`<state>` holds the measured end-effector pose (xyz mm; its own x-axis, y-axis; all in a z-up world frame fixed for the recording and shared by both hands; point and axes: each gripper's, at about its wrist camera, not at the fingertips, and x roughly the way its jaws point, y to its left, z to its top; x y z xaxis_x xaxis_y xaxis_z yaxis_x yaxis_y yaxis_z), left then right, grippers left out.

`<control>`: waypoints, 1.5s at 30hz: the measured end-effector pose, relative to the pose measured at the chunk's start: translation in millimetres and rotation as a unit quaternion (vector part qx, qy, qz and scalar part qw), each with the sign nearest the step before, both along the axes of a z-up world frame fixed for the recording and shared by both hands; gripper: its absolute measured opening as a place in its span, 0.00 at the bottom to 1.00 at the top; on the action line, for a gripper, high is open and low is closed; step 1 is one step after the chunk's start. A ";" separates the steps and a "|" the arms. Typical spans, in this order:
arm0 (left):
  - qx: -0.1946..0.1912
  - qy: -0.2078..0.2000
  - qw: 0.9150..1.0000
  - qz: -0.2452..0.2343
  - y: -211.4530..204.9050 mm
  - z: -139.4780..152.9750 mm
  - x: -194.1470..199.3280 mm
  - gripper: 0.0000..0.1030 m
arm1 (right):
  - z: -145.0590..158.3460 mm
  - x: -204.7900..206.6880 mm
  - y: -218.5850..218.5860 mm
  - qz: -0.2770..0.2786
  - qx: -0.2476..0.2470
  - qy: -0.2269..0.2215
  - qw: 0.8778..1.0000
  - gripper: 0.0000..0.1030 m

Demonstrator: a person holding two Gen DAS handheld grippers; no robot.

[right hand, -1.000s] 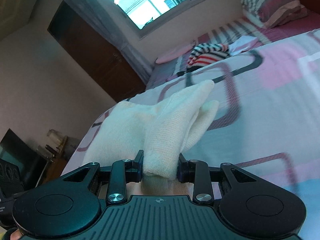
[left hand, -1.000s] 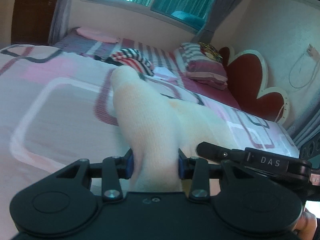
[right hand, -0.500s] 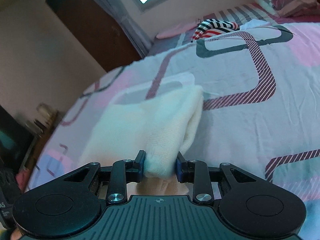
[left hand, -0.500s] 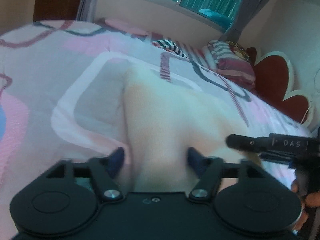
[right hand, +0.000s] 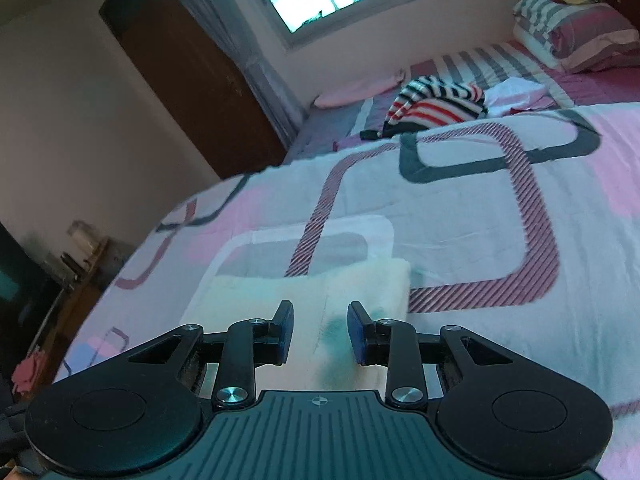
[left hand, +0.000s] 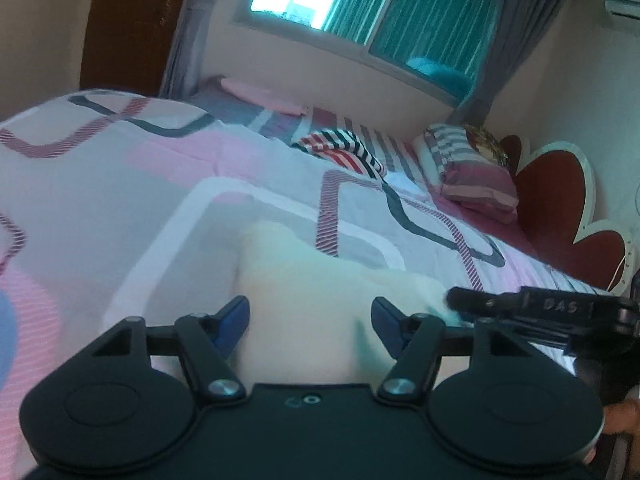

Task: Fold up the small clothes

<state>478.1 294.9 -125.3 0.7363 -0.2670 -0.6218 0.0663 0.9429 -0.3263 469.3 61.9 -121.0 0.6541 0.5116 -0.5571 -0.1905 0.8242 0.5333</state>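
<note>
A small cream knit garment [left hand: 304, 304] lies folded flat on the patterned bed cover [left hand: 120, 184]. My left gripper [left hand: 310, 320] is open, its jaws wide apart over the garment's near edge. My right gripper [right hand: 319, 330] is open above the same cream garment [right hand: 304, 296], which lies flat with its right edge folded. The right gripper's finger [left hand: 520, 306] shows at the garment's right end in the left wrist view.
A red, white and black striped garment [right hand: 436, 106] and a white cloth [right hand: 516, 94] lie at the far side of the bed. Striped pillows [left hand: 472, 172] and a red headboard [left hand: 560, 216] stand far right. A wooden side table [right hand: 76, 272] stands left of the bed.
Both grippers held the cream garment lifted; they lowered it onto the bed, opened and let it go. It now lies flat and folded.
</note>
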 end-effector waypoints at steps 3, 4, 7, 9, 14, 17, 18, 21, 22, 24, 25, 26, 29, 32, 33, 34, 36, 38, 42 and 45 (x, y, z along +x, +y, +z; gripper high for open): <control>0.019 0.029 0.999 0.016 -4.6 -12.2 18.4 0.63 | -12.0 12.2 7.0 0.005 -0.015 0.014 1.000 0.30; 0.023 0.039 0.999 0.022 -4.1 -16.4 23.4 0.64 | -17.9 15.7 8.0 0.004 -0.020 0.020 1.000 0.30; -0.008 0.077 0.997 0.029 5.8 -32.7 32.4 0.69 | -30.4 22.5 8.4 -0.001 -0.036 0.026 0.999 0.30; -0.020 0.082 0.996 0.041 9.0 -36.0 34.7 0.70 | -34.0 23.9 10.0 0.000 -0.053 0.021 0.998 0.30; 0.014 0.068 0.997 0.039 -0.9 -17.9 21.1 0.67 | -14.4 8.7 6.3 0.008 -0.042 0.014 0.999 0.30; 0.010 0.059 0.998 0.033 1.6 -7.5 6.4 0.67 | 1.6 -18.6 4.9 0.024 -0.038 -0.002 0.999 0.30; 0.011 0.058 0.998 0.032 2.0 -4.3 0.7 0.67 | 5.6 -27.1 5.2 0.028 -0.038 -0.006 0.999 0.30; 0.013 0.056 0.998 0.024 3.5 3.5 -17.0 0.68 | 13.6 -51.5 9.7 0.039 -0.039 -0.013 0.998 0.30; 0.014 0.057 0.998 0.019 4.2 4.6 -23.5 0.68 | 14.9 -58.4 12.0 0.042 -0.039 -0.012 0.998 0.30; 0.017 0.060 0.998 0.015 4.0 5.3 -34.5 0.68 | 14.8 -72.4 15.3 0.049 -0.038 -0.009 0.998 0.30; 0.015 0.062 0.998 0.010 3.6 4.0 -40.4 0.68 | 13.4 -79.0 16.2 0.050 -0.041 -0.008 0.998 0.30; 0.014 0.065 0.998 0.007 2.8 1.9 -47.1 0.68 | 10.5 -85.9 15.8 0.049 -0.040 -0.004 0.998 0.30; 0.014 0.082 0.996 -0.007 -2.5 -9.0 -58.0 0.67 | -2.0 -98.3 13.8 0.038 -0.041 0.017 0.998 0.30; 0.025 0.106 0.994 -0.015 -8.8 -25.4 -61.0 0.66 | -15.1 -103.0 15.5 0.025 -0.069 0.038 0.997 0.30; 0.024 0.109 0.994 -0.013 -9.0 -29.6 -63.0 0.66 | -18.2 -105.7 16.8 0.021 -0.080 0.041 0.996 0.30; 0.025 0.106 0.994 -0.012 -8.5 -30.6 -66.3 0.66 | -19.9 -107.6 16.6 0.019 -0.086 0.042 0.995 0.30; 0.029 0.103 0.994 -0.016 -7.6 -26.8 -74.0 0.66 | -18.3 -115.4 11.8 0.013 -0.073 0.046 0.996 0.30; 0.033 0.097 0.994 -0.024 -4.8 -22.2 -84.8 0.67 | -12.6 -129.5 7.7 0.015 -0.071 0.039 0.997 0.30; 0.026 0.103 0.994 -0.021 3.3 -22.0 -104.7 0.68 | -14.6 -156.9 10.5 0.023 -0.075 0.046 0.996 0.30; 0.034 0.107 0.993 -0.032 2.9 -30.1 -115.3 0.68 | -20.2 -173.3 15.0 0.022 -0.080 0.051 0.995 0.26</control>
